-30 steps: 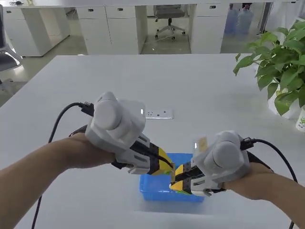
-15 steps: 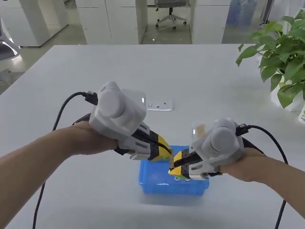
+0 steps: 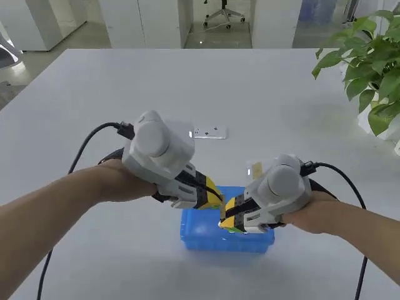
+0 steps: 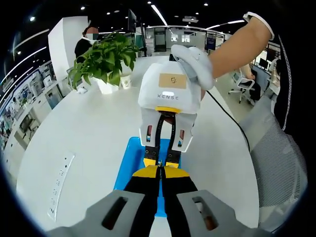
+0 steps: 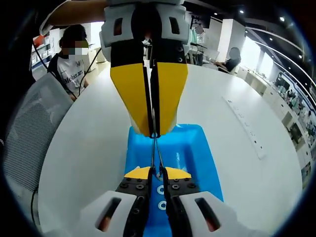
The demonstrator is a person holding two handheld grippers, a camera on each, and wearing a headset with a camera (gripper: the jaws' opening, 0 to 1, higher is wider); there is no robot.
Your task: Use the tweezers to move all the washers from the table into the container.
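Head view: left hand-held gripper [image 3: 211,199] and right hand-held gripper [image 3: 229,220] meet tip to tip over the blue container [image 3: 200,236] on the worktop [image 3: 250,94].
Left gripper view: jaws pinched narrow on the tweezers [image 4: 159,167].
Right gripper view: jaws narrow on the same tweezers — two washers [image 5: 161,190] lie in the container.

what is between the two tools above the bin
The tweezers: in the right gripper view they span the gap from the left tool to the right tool, above the bin.
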